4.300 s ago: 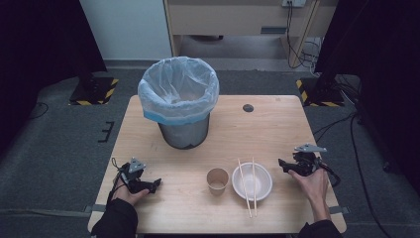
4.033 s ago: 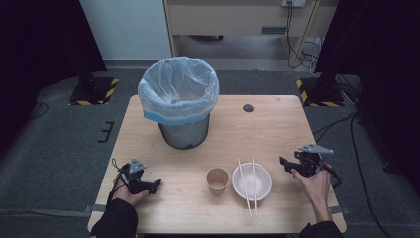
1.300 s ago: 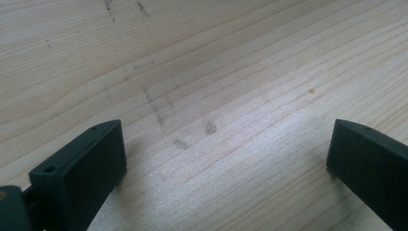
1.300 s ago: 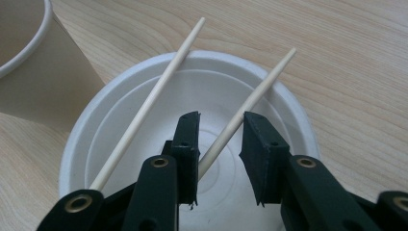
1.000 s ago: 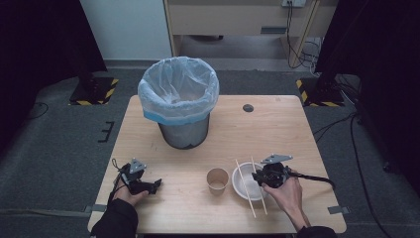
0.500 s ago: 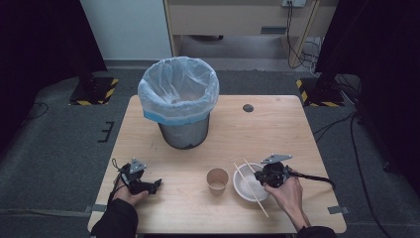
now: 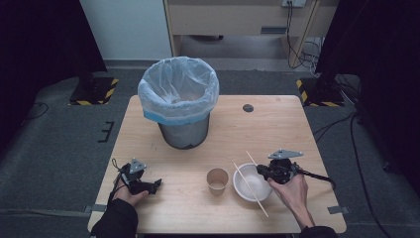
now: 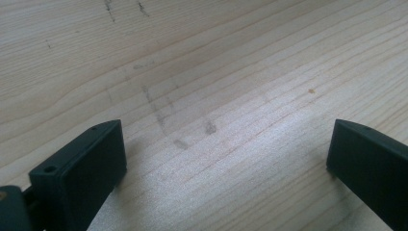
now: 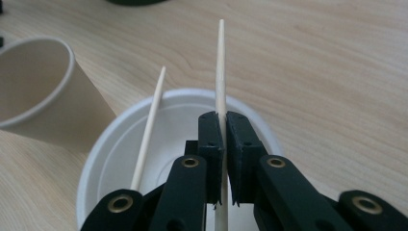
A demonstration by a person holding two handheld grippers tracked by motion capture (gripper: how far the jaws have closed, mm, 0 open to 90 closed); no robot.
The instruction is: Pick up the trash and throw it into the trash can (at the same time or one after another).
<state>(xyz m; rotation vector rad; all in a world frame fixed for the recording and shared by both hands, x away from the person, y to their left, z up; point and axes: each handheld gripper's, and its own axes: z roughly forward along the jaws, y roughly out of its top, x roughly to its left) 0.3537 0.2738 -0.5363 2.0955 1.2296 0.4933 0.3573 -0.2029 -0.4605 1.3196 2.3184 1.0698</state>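
Observation:
A white bowl (image 7: 249,189) sits near the table's front edge, with a brown paper cup (image 7: 217,179) just to its left. My right gripper (image 7: 261,171) hovers over the bowl's right rim, shut on one wooden chopstick (image 9: 221,72) that points away past the rim (image 9: 120,139). The second chopstick (image 9: 149,127) lies slanted across the bowl (image 7: 250,189), untouched. At the front left, my left gripper (image 7: 156,185) rests on the table. Its jaws (image 8: 226,149) stand open over bare wood.
A grey bin with a pale plastic liner (image 7: 181,96) stands at the back left of the wooden table (image 7: 277,124). A small dark disc (image 7: 248,108) lies at the back. The paper cup (image 9: 38,91) is close to the bowl's left side.
My right gripper came in from the table's right edge to the bowl and closed on one chopstick. The two chopsticks, parallel before, now lie askew. The left gripper stayed put.

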